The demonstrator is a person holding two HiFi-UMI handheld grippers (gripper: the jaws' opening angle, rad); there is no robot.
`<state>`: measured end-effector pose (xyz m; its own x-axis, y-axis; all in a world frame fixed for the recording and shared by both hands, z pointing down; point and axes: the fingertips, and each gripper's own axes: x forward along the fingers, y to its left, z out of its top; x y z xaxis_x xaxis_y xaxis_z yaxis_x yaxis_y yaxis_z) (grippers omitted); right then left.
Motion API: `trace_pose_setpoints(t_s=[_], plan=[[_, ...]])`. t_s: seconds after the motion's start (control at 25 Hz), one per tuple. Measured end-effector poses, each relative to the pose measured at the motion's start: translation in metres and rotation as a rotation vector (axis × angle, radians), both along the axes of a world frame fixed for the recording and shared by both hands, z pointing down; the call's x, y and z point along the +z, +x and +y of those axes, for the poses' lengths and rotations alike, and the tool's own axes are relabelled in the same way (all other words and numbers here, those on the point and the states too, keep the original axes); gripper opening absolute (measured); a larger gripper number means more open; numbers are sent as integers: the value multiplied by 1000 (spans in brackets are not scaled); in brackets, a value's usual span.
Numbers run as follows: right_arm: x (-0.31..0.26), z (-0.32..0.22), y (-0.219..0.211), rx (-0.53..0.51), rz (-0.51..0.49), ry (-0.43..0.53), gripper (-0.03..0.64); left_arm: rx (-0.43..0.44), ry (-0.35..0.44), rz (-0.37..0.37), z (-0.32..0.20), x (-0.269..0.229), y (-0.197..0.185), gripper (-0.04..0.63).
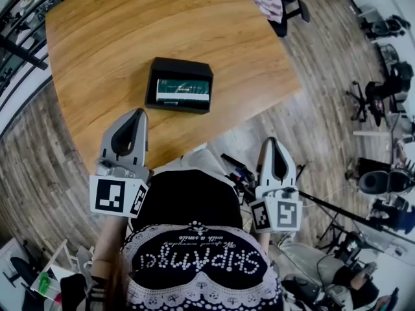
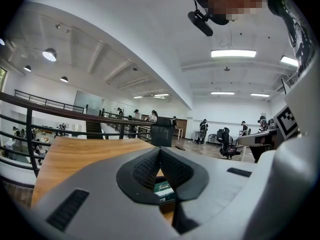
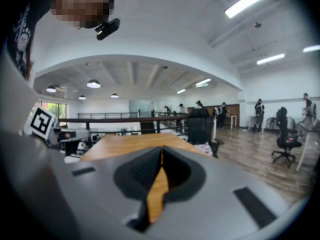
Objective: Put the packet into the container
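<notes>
A green and white packet lies inside the black rectangular container in the middle of the wooden table. My left gripper hovers over the table's near edge, a little short of the container, jaws shut and empty. In the left gripper view the packet shows through the gap below the closed left gripper. My right gripper is held off the table's right side, over the floor, shut with nothing in it. The right gripper view shows the shut right gripper pointing along the table.
The person's torso in a black top fills the bottom of the head view. Beyond the table's right edge is wood floor with office chairs, tripods and cables. A railing runs along the left.
</notes>
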<state>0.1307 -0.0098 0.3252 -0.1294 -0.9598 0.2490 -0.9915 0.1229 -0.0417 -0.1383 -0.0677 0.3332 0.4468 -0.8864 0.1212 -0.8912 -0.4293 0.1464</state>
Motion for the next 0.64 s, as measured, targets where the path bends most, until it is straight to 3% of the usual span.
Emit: trace_pose_setpoints(t_s=[0.64], plan=[[0, -5, -4, -3, 10, -5, 34, -25, -2, 22, -4, 0, -9, 32]])
